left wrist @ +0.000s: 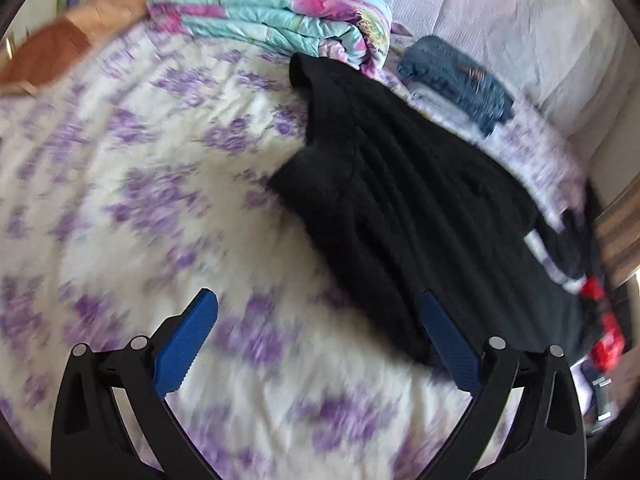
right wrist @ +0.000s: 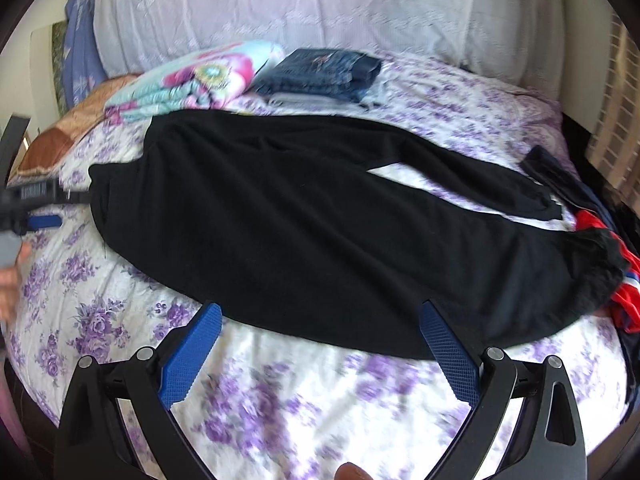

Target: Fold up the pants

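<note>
Black pants lie spread across a bed with a purple-flowered sheet. The waist is at the left and the two legs run to the right with a gap of sheet between them. My right gripper is open just at the near edge of the pants, holding nothing. In the left wrist view the pants stretch from the upper middle down to the right. My left gripper is open over the sheet, its right finger at the pants' edge. The left gripper also shows at the left, beside the waist.
A folded floral quilt and a folded stack topped by blue jeans sit behind the pants. A pile of red and dark clothes lies at the right bed edge. A pale headboard cover stands behind. A fingertip shows at the bottom.
</note>
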The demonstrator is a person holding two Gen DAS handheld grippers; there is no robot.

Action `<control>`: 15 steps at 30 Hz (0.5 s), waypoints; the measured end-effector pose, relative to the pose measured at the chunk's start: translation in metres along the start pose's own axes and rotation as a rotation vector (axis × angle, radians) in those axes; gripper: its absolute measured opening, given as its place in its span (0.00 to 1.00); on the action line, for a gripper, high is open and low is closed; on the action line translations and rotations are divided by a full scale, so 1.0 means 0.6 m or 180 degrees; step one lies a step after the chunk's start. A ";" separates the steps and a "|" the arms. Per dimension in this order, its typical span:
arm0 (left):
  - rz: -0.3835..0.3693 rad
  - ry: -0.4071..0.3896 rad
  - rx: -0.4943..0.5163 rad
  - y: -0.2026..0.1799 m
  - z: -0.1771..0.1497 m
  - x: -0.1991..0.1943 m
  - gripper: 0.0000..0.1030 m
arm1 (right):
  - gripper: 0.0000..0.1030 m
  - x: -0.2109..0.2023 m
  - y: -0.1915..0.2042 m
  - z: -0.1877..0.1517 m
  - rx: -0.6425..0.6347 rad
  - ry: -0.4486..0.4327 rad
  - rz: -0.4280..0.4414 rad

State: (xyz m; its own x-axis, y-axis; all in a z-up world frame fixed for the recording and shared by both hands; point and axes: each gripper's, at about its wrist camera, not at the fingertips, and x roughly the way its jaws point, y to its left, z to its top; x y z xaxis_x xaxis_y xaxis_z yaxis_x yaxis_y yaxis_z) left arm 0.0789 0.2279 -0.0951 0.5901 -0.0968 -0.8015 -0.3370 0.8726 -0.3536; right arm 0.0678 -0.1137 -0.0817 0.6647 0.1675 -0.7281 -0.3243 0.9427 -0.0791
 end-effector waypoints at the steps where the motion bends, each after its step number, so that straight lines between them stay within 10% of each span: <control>1: -0.0099 0.0047 -0.0024 0.003 0.014 0.012 0.96 | 0.97 0.009 0.008 0.004 -0.0029 0.0020 0.0005; 4: -0.0213 0.0157 -0.0028 0.001 0.046 0.050 0.91 | 0.97 0.021 0.022 0.009 -0.0099 0.0044 -0.0002; 6: -0.0298 0.0328 -0.0052 -0.003 0.056 0.077 0.46 | 0.97 0.026 0.029 0.012 -0.0160 0.0050 -0.0016; 9: -0.0364 0.0300 0.0012 -0.005 0.058 0.088 0.16 | 0.97 0.030 0.035 0.012 -0.0219 0.0013 -0.0027; 15: -0.0655 -0.0013 -0.0058 0.017 0.050 0.048 0.08 | 0.97 0.043 0.068 0.013 -0.0464 0.0089 0.0130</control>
State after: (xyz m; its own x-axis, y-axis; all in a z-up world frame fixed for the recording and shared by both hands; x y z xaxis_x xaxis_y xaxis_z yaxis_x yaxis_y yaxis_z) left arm 0.1143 0.2481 -0.1071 0.6508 -0.2702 -0.7095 -0.2221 0.8258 -0.5183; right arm 0.0767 -0.0690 -0.0983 0.6306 0.1949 -0.7513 -0.4463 0.8830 -0.1456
